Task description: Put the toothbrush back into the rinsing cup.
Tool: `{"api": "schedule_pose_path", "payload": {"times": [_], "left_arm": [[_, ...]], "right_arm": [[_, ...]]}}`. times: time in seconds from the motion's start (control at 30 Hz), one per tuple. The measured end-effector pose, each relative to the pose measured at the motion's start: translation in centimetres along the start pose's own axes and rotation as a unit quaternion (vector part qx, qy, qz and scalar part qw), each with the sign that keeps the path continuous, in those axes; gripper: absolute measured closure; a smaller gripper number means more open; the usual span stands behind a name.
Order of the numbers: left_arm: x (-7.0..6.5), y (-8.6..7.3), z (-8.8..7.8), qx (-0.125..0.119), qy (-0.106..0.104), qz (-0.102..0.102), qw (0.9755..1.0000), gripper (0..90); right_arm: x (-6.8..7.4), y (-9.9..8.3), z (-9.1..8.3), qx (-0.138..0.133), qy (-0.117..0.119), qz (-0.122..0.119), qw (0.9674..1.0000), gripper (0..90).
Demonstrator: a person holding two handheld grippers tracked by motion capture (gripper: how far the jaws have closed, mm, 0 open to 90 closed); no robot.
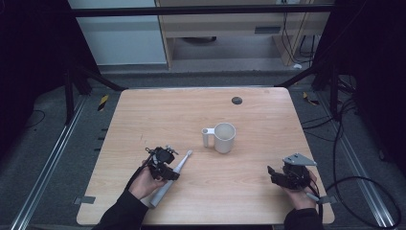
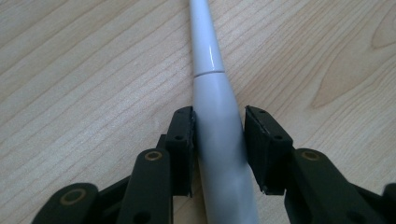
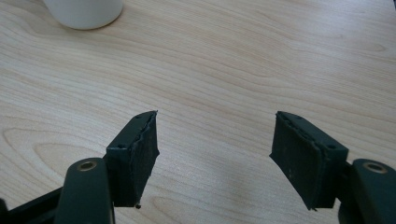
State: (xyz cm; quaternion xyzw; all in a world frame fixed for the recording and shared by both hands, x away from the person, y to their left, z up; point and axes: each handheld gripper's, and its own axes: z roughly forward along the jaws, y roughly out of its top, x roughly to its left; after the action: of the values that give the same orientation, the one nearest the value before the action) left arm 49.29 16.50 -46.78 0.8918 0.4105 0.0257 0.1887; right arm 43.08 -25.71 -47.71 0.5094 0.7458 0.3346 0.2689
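Right now your left gripper (image 2: 218,154) straddles the thick handle of the white electric toothbrush (image 2: 215,135), which lies flat on the wooden table (image 1: 258,110). Seen along that gripper, one pad touches the handle's side, while the other pad stands just off it with a thin gap showing, so the hold is not clamped; the jaws are partly closed around the body. The toothbrush's slim neck runs straight ahead of the jaw tips, past the seam where the handle ends. From above, your left gripper (image 1: 163,163) sits over the middle of the toothbrush (image 1: 173,175), with the brush head pointing beyond it toward the white mug (image 1: 224,137) and the butt end lying back beside your left hand (image 1: 143,183).

Your right gripper (image 3: 215,154) hangs spread wide over bare wood, with nothing between its pads. The mug's base stands well ahead of its jaws and off to one side. From above, your right gripper (image 1: 287,175) sits well apart from the toothbrush, with the mug between the two and farther out.
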Motion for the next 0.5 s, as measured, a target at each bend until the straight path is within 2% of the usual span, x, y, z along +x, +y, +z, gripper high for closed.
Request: {"api": "schedule_pose_path", "payload": {"times": [0.27, 0.5], "left_arm": [[-0.25, 0.18, 0.02, 0.011, 0.000, 0.008, 0.9999, 65.2], [-0.62, 0.51, 0.02, 0.026, 0.013, 0.031, 0.9991, 66.0]], "right_arm": [[-0.01, 0.02, -0.05, -0.001, 0.000, -0.001, 1.0000, 31.4], [-0.02, 0.03, -0.09, -0.001, 0.000, 0.003, 1.0000, 31.5]]}}
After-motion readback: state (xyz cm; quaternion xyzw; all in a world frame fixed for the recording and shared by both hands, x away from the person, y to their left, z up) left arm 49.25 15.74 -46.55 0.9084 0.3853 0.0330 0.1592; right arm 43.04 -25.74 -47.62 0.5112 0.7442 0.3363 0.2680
